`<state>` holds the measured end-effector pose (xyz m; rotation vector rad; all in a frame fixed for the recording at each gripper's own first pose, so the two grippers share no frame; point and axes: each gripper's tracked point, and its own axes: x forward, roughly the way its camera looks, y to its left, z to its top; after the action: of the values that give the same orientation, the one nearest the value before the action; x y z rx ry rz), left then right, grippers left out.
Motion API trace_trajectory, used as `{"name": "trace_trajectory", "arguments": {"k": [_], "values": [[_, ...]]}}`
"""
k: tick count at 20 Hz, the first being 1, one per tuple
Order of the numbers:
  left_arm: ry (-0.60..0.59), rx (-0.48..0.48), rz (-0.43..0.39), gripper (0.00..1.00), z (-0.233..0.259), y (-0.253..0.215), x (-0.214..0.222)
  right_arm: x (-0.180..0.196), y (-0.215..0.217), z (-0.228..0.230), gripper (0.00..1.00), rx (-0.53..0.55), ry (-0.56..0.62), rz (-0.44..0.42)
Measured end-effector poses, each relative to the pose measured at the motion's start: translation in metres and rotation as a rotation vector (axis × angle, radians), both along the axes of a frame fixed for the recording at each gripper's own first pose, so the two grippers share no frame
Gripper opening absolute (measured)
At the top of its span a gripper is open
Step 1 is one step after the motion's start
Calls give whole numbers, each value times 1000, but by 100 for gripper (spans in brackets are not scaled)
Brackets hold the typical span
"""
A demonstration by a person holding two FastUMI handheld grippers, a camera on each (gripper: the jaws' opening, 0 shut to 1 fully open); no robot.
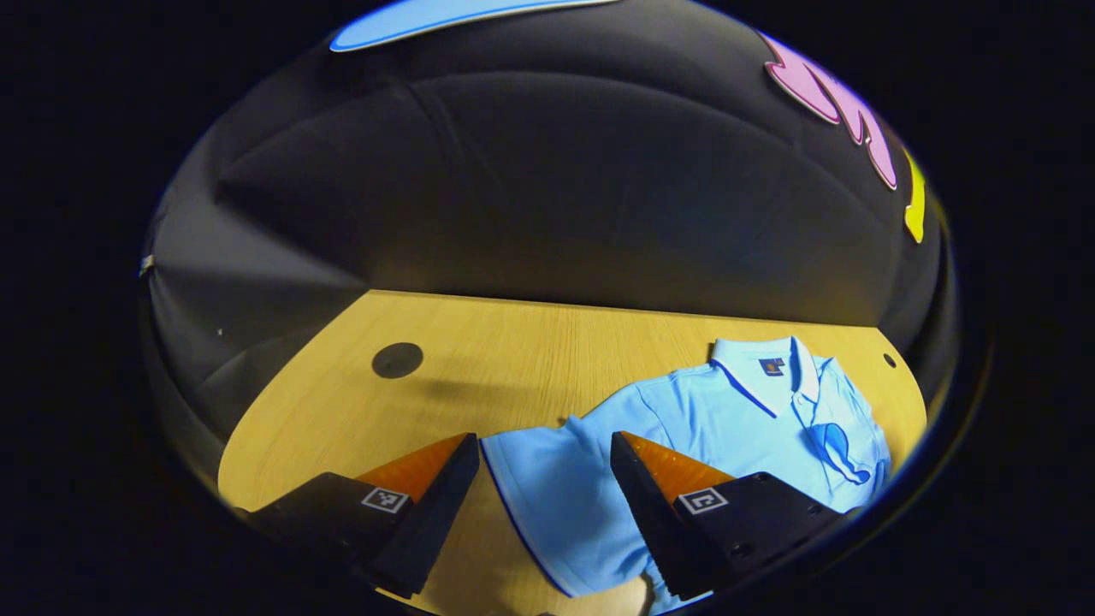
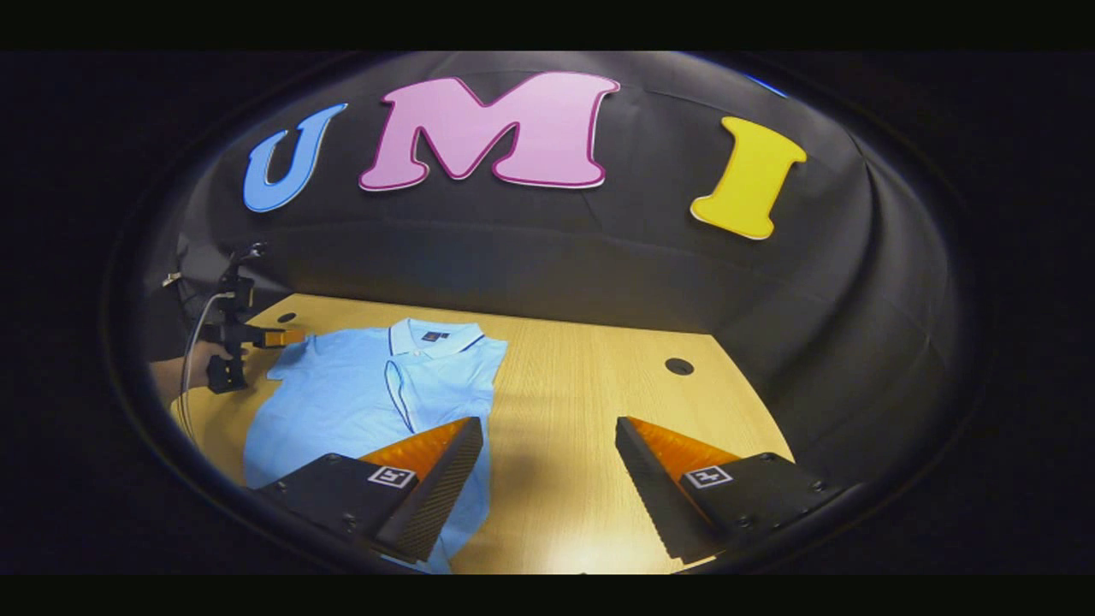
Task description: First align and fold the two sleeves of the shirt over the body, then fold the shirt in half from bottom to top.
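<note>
A wooden table [image 2: 565, 402] (light oak grain) shows 1 round dark cable hole [image 2: 679, 366].

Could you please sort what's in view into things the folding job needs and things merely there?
Needed: shirt; left gripper; right gripper.
Merely there: table; its cable hole; the person's hand holding the left gripper.

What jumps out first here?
The light blue shirt lies flat on the wooden table, collar toward the wall, one sleeve already folded over the body. The left gripper hangs open over the other sleeve; the right gripper is open beside the shirt.
</note>
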<state>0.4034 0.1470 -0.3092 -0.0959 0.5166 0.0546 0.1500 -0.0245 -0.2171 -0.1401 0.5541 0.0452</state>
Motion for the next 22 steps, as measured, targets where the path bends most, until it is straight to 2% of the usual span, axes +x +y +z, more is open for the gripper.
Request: {"name": "trace_trajectory", "arguments": {"k": [3,8,9,13,15,19,22], "values": [[35,21,1,98,-19,6,7,-6,-2,-7,98,4,18,-4],[48,32,-96,99,-18,-9,11,-15,-7,-23,98,39,49,-34],[48,28,-111,76,-19,-14,11,-17,-7,-28,98,51,57,-40],[37,0,-118,14,-15,-24,13,-22,-10,-40,96,79,78,-53],[40,2,-114,7,-15,-25,12,-22,-13,-40,98,85,74,-54],[42,77,-78,6,-6,-24,10,-22,-20,-41,98,93,71,-58],[10,96,-89,6,26,-37,6,-22,-28,-39,98,105,62,-68]]}}
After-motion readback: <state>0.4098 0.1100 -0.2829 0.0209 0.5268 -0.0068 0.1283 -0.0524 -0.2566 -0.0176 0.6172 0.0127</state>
